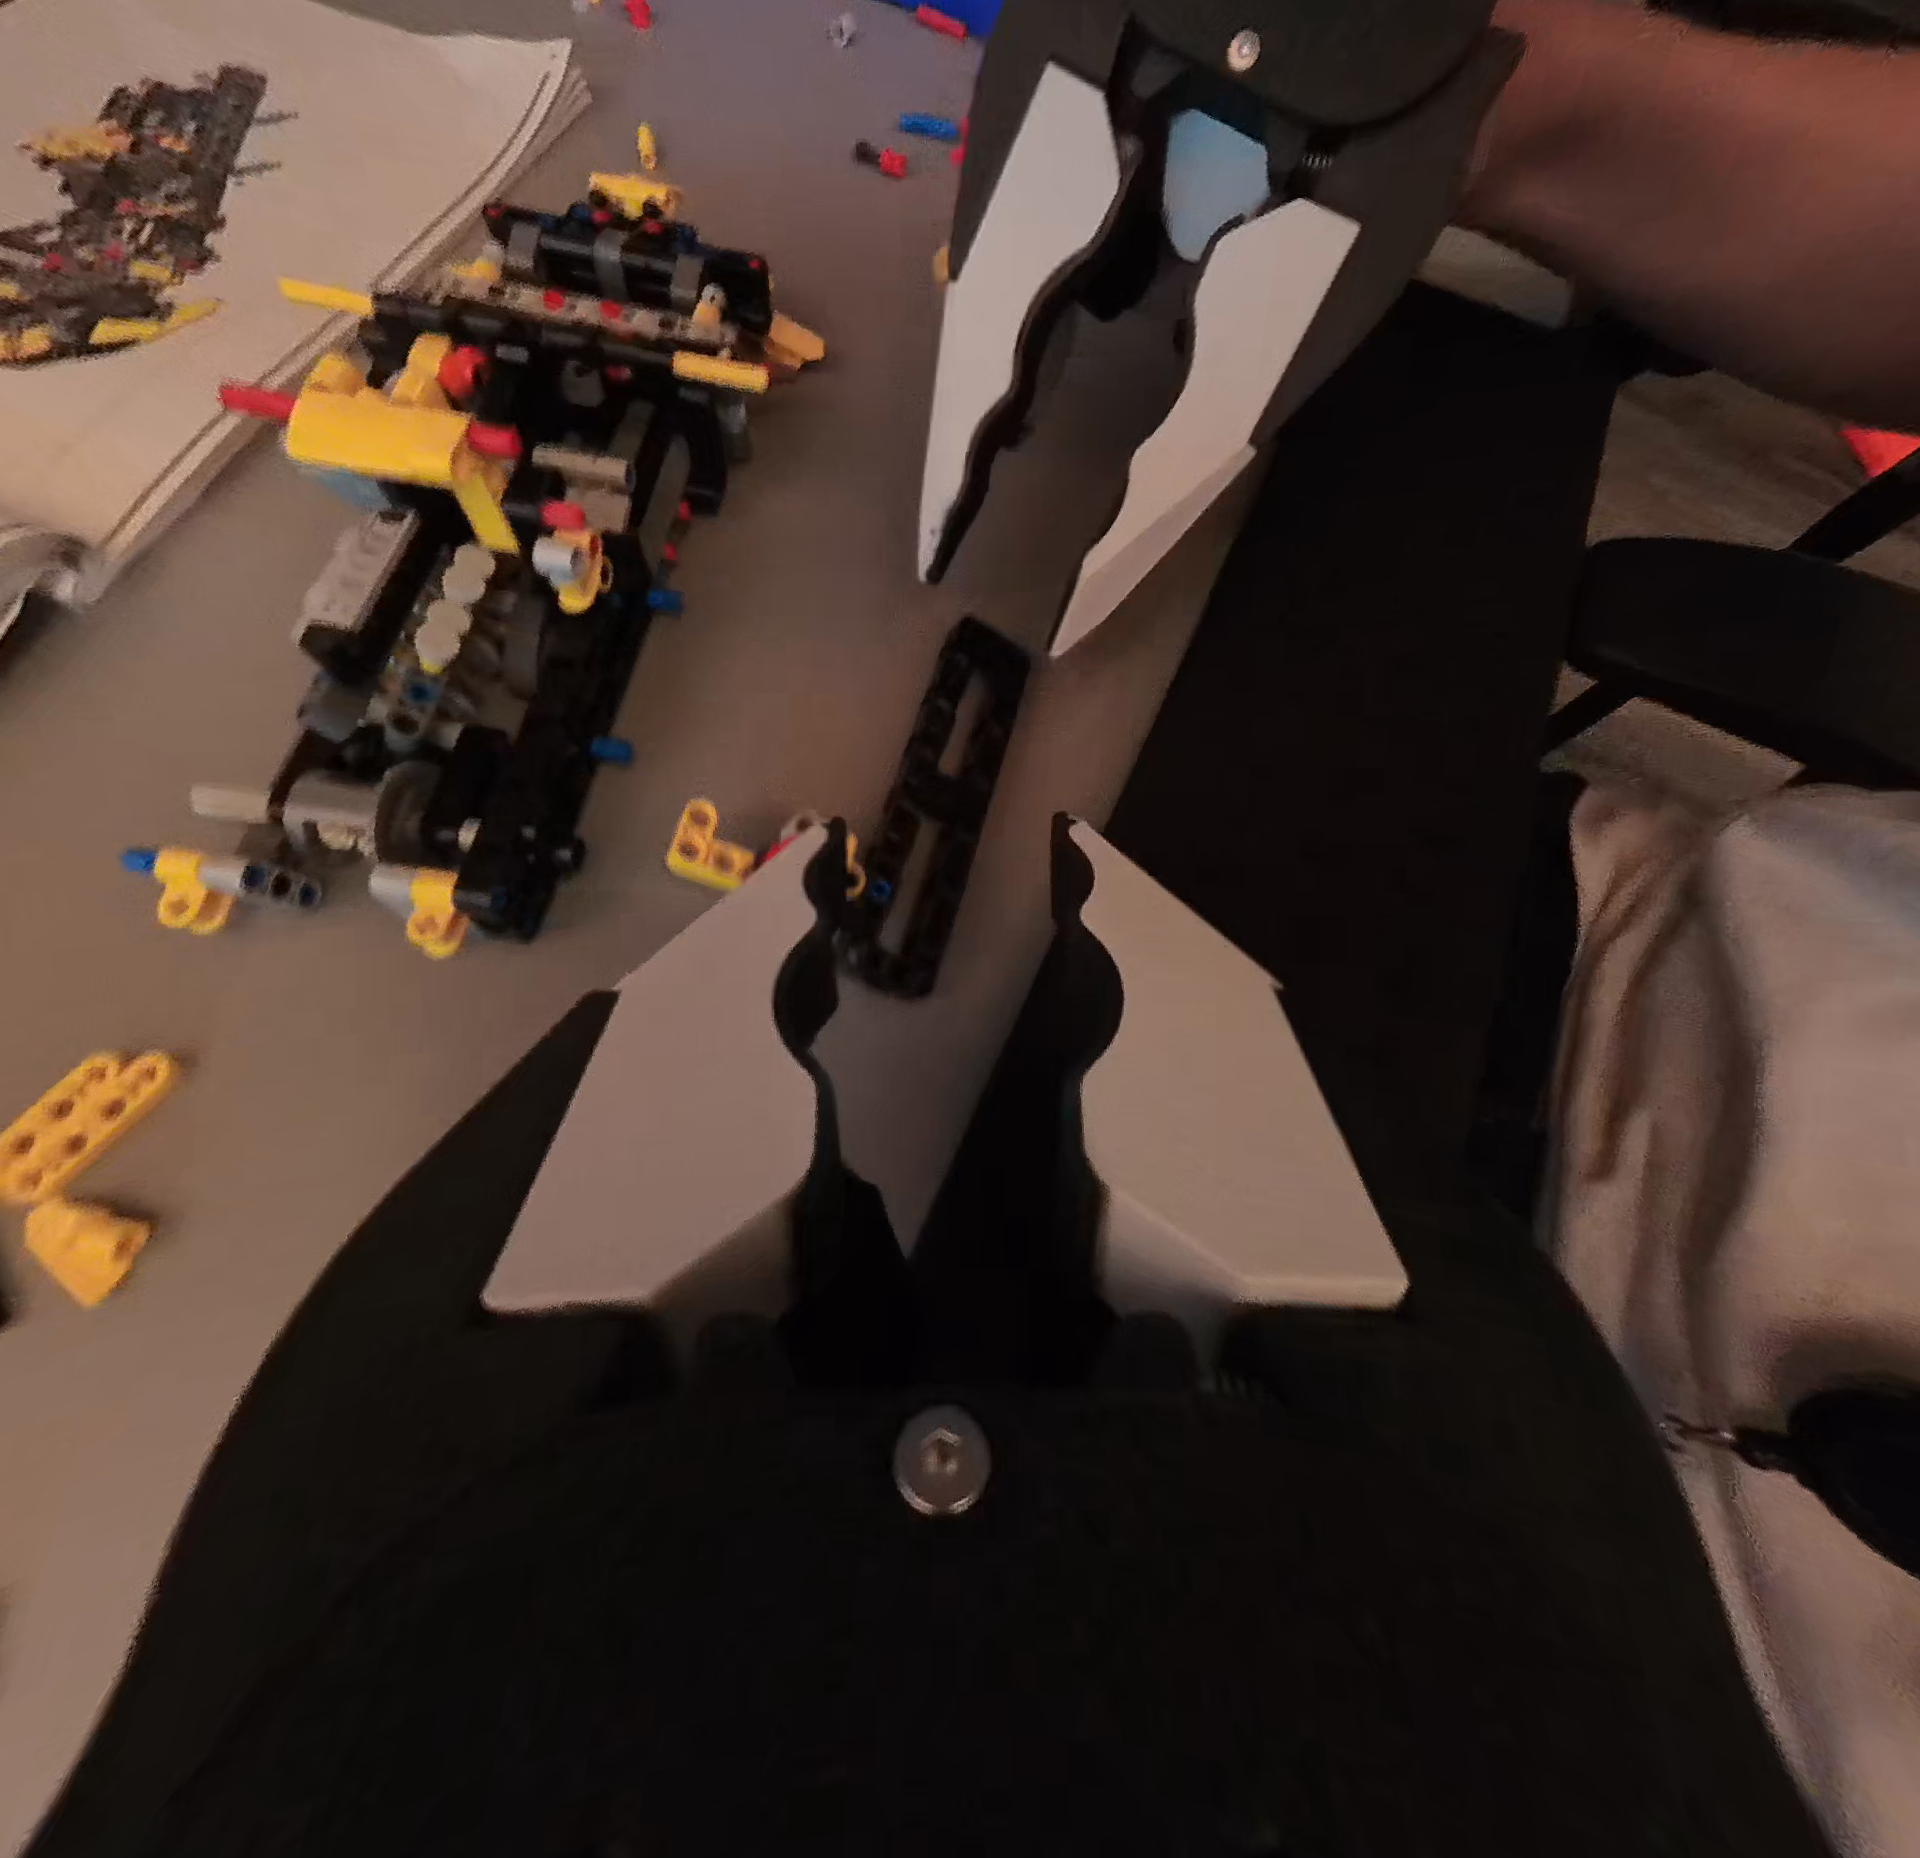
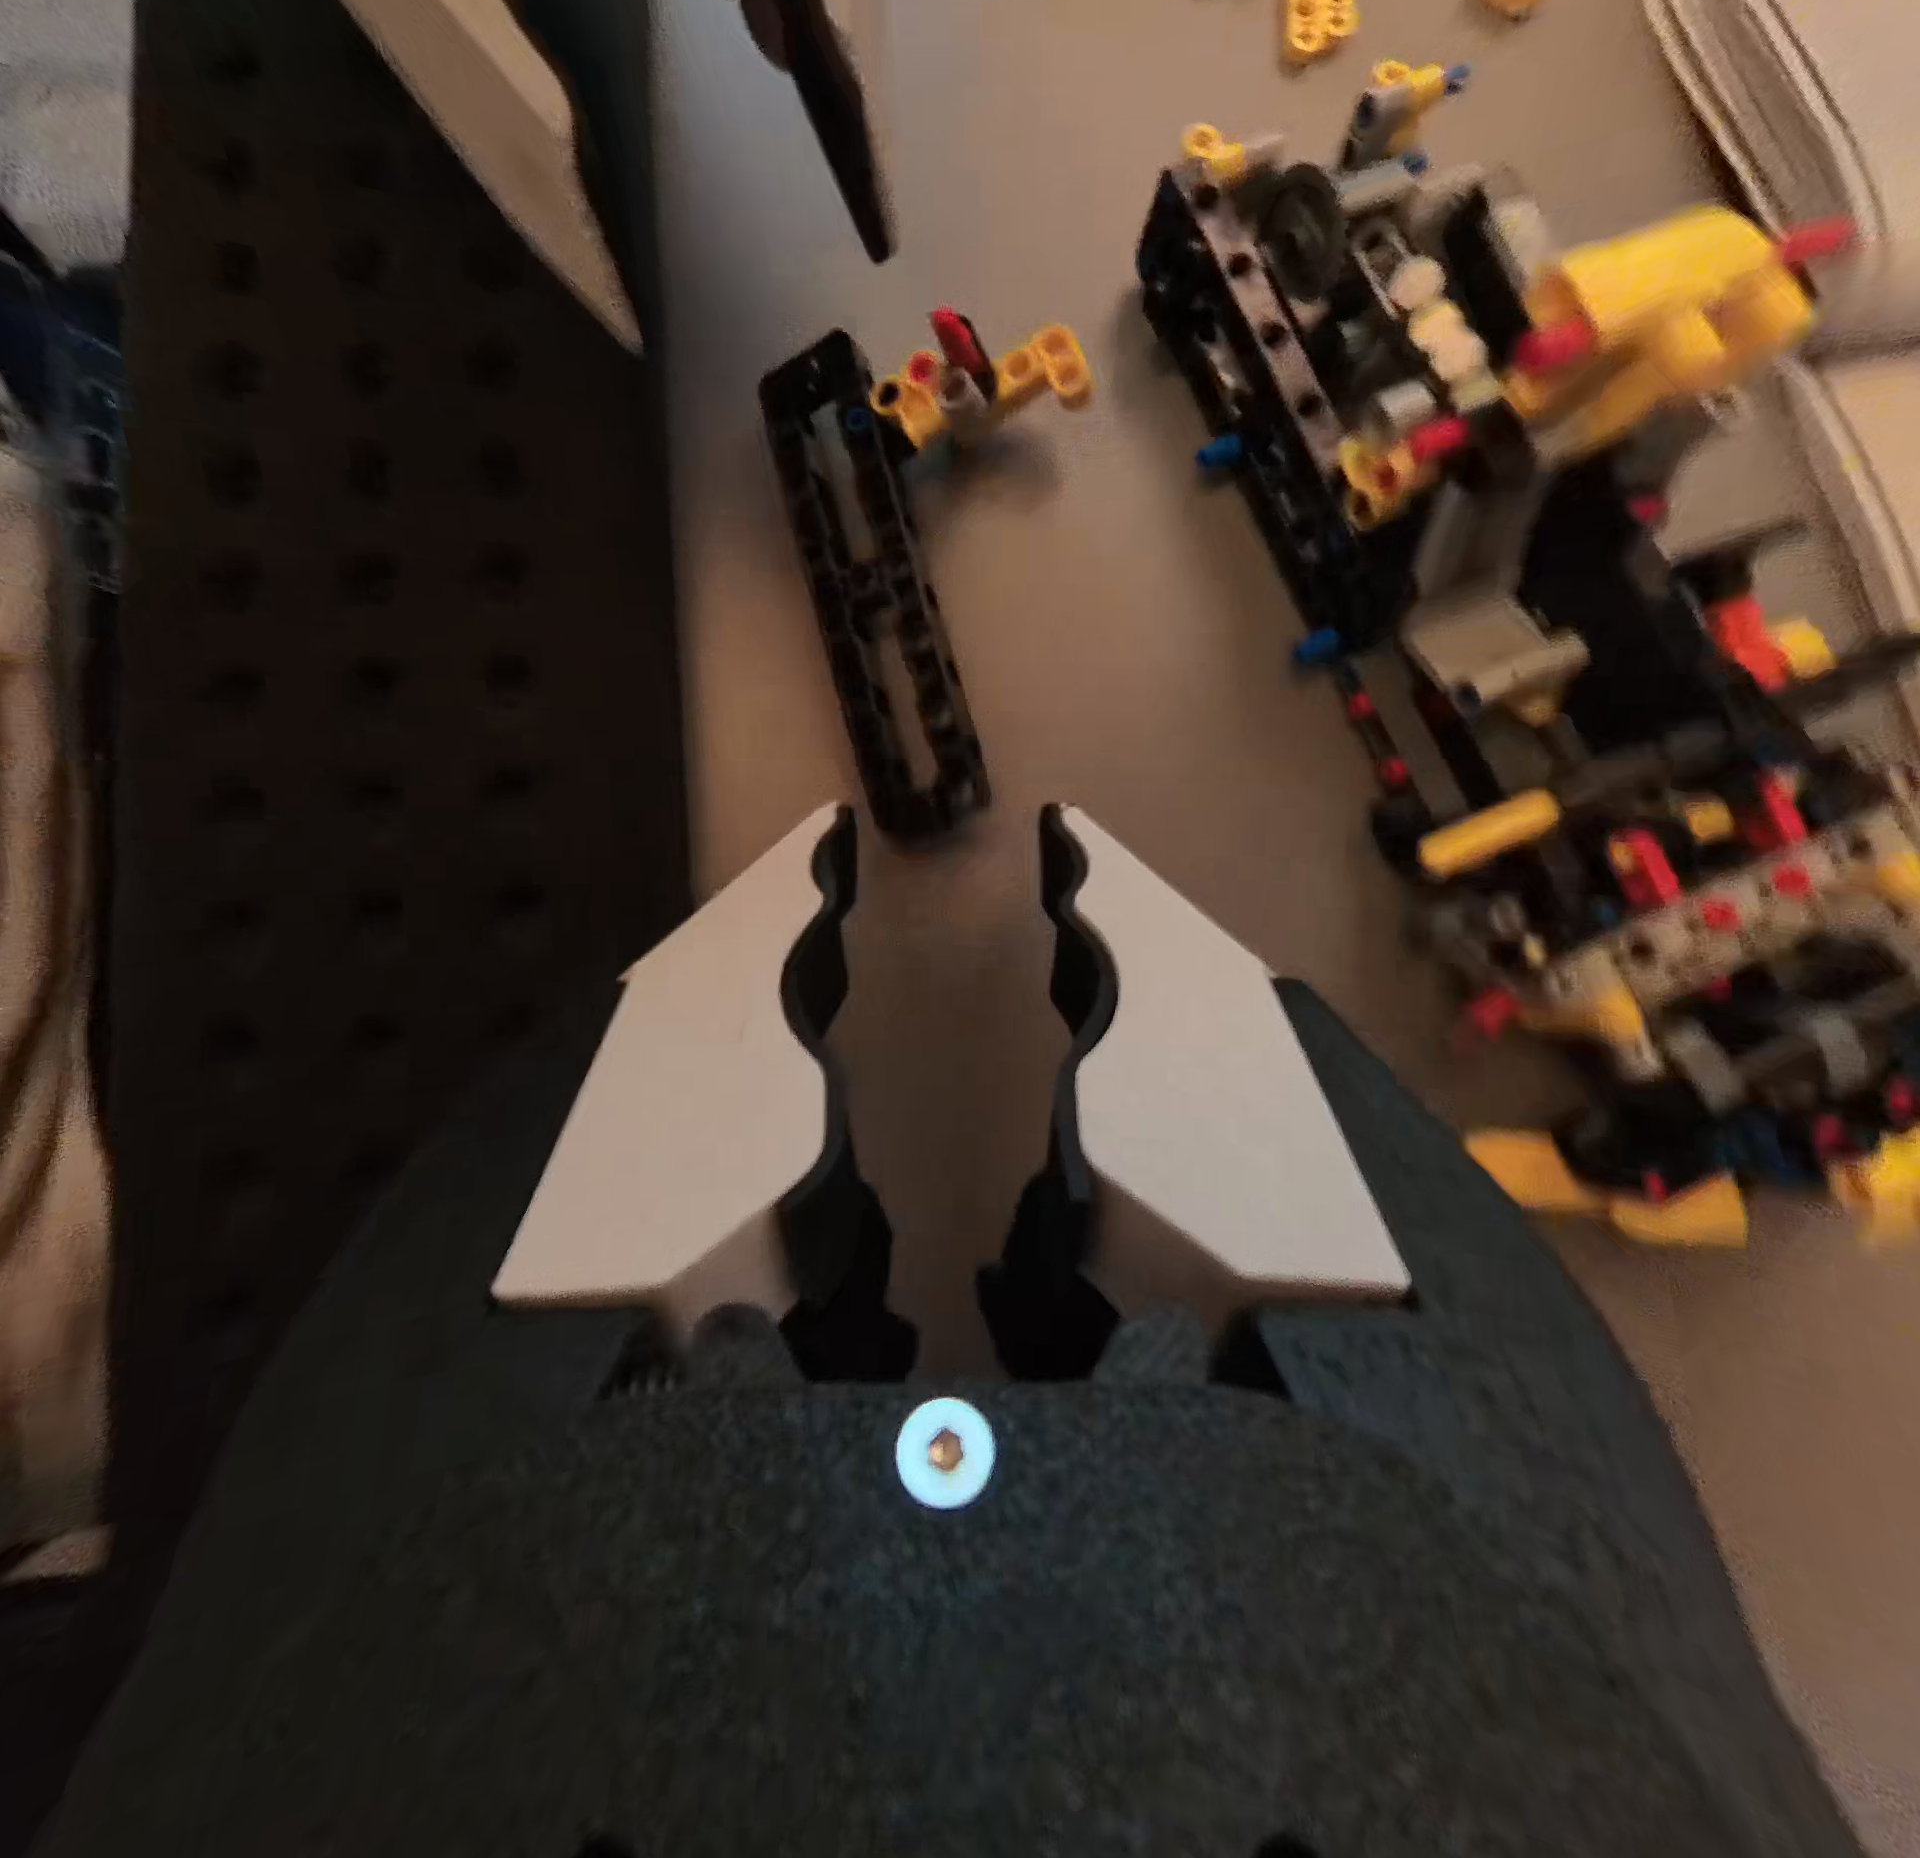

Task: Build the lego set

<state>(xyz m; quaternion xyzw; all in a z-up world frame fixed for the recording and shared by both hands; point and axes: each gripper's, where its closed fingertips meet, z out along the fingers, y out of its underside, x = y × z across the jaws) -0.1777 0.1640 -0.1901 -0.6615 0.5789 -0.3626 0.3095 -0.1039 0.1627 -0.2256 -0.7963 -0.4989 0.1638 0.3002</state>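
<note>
A black rectangular Technic frame (image 1: 940, 800) lies flat on the grey table between both grippers; it also shows in the right wrist view (image 2: 873, 593). My left gripper (image 1: 945, 832) is open and empty, its tips at the frame's near end. My right gripper (image 2: 948, 821) is open and empty, its tips just short of the frame's other end; it shows across from me in the left wrist view (image 1: 997, 603). The partly built black and yellow model (image 1: 499, 551) stands to the left, and shows in the right wrist view (image 2: 1507, 665). A small yellow, red and grey sub-assembly (image 2: 977, 380) lies beside the frame.
An open instruction booklet (image 1: 208, 250) lies at the far left. Loose yellow pieces (image 1: 83, 1133) and a yellow L-beam (image 1: 707, 842) lie on the table. Small red and blue pins (image 1: 894, 146) are scattered at the back. A black perforated strip (image 2: 364, 561) runs along the table edge. My right fingertips sit around 9 centimeters from my left ones.
</note>
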